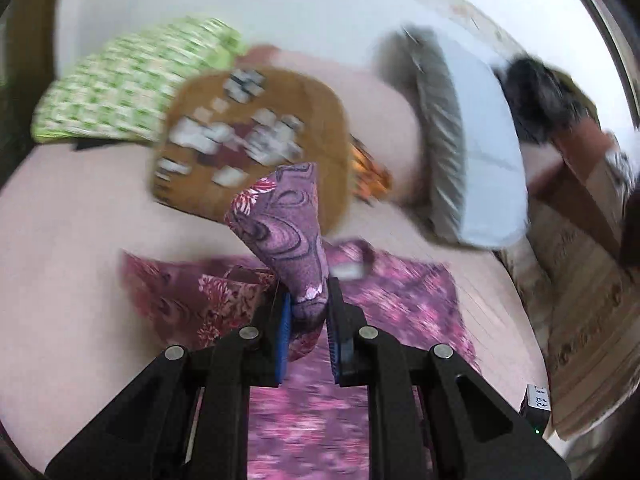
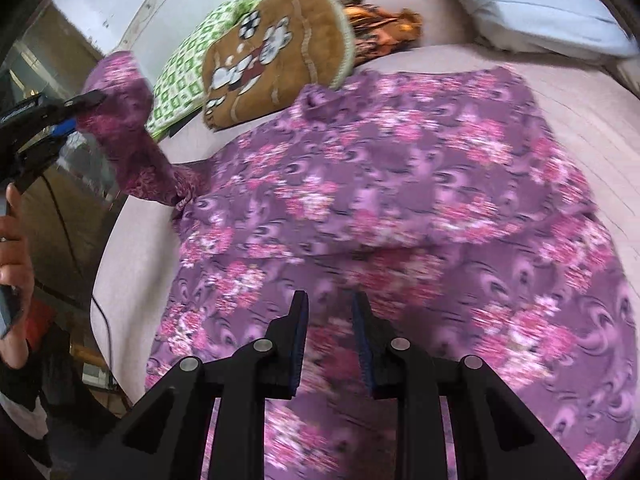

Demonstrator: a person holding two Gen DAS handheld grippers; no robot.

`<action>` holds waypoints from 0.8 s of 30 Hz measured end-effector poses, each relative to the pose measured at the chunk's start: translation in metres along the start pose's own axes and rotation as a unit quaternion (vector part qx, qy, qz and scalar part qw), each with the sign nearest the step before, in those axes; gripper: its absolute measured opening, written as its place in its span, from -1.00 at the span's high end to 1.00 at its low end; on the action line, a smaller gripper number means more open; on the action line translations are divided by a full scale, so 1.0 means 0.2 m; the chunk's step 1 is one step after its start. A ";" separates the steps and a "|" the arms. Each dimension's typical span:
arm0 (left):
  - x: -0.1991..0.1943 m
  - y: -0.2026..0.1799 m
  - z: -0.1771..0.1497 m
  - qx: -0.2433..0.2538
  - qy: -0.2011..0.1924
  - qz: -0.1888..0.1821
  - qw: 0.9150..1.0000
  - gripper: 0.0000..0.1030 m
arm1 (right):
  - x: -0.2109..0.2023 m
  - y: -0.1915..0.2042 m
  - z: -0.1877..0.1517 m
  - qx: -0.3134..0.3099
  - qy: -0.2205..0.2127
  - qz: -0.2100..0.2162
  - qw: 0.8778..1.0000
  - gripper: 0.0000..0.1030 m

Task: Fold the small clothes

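— Left gripper [image 1: 308, 308]: what's in it?

— Pinched between my blue pads is a sleeve [image 1: 286, 216] of the purple floral garment [image 2: 400, 200], lifted off the bed [image 1: 80, 220].

— And your right gripper [image 2: 330, 312]?

— Jaws partly apart, nothing between them, hovering over the garment's near part.

— Where's the garment itself?

— Spread flat on the bed. Beyond it lie a brown cartoon cushion [image 2: 276, 48] and a green checked pillow [image 2: 188, 72]; a white pillow [image 2: 540, 4] sits farther off.
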State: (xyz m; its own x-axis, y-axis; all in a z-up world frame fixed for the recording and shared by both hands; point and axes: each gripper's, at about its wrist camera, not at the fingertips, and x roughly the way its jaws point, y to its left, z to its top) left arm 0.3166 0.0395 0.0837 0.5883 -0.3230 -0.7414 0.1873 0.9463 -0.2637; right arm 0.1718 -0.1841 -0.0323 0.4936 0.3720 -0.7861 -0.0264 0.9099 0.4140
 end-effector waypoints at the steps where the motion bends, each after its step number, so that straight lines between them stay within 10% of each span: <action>1: 0.07 -0.07 -0.02 0.004 0.013 -0.003 1.000 0.74 | -0.01 -0.04 0.00 0.008 -0.001 -0.002 1.000 0.51; 12: 0.69 -0.55 -0.30 0.035 0.154 0.013 0.987 0.70 | -0.07 -0.38 -0.06 0.065 -0.004 -0.027 0.997 0.51; 16: 0.59 -0.50 -0.29 0.029 0.163 -0.017 0.986 0.52 | -0.05 -0.41 -0.03 0.071 -0.009 -0.018 0.997 0.49; 19: 0.39 -0.37 -0.25 0.009 0.141 -0.055 0.988 0.02 | -0.04 -0.37 0.06 0.059 -0.026 -0.010 0.998 0.25; 24: 0.09 0.03 -0.20 -0.045 0.078 -0.022 0.996 -0.25 | 0.01 -0.24 0.22 0.018 -0.056 0.016 0.998 -0.13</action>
State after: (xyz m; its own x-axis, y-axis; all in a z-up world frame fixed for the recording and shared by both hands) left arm 0.2959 0.0382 0.0443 0.4500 -0.3692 -0.8131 0.1345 0.9282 -0.3470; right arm 0.2118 -0.2359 -0.0335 0.5867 0.3764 -0.7170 -0.0133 0.8897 0.4563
